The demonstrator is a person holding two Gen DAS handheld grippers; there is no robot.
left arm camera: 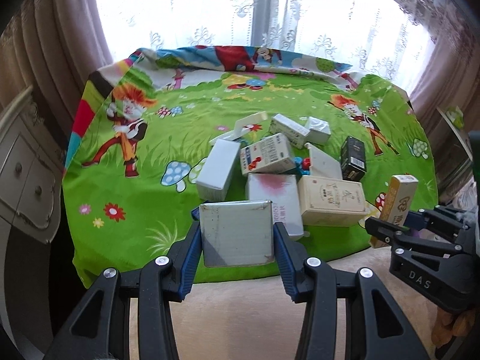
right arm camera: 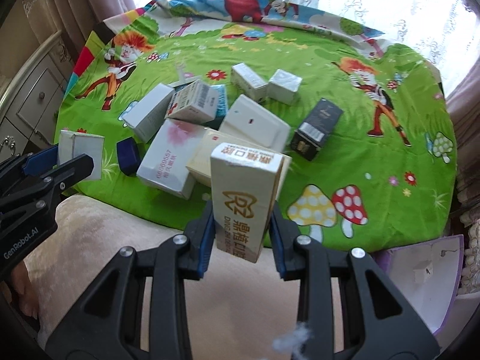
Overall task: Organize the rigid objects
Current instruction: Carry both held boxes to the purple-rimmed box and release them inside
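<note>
Clamping a grey box [left arm camera: 237, 234] left [left arm camera: 237, 240] and tall carton [right arm camera: 244, 204] right [right arm camera: 241, 231], we risk slips over the cloth's [right arm camera: 375, 162] near edge.

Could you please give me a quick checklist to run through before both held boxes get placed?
1. Left gripper clamped on the grey box: ok.
2. Right gripper clamped on the tall yellow box: ok.
3. Yellow box sits straight between the pads: not ok, slightly tilted.
4. Both grippers apart from each other: ok.
5. Pile on the green cloth tidy: not ok, boxes overlap.
6. Destination spot visible: cannot tell.
</note>
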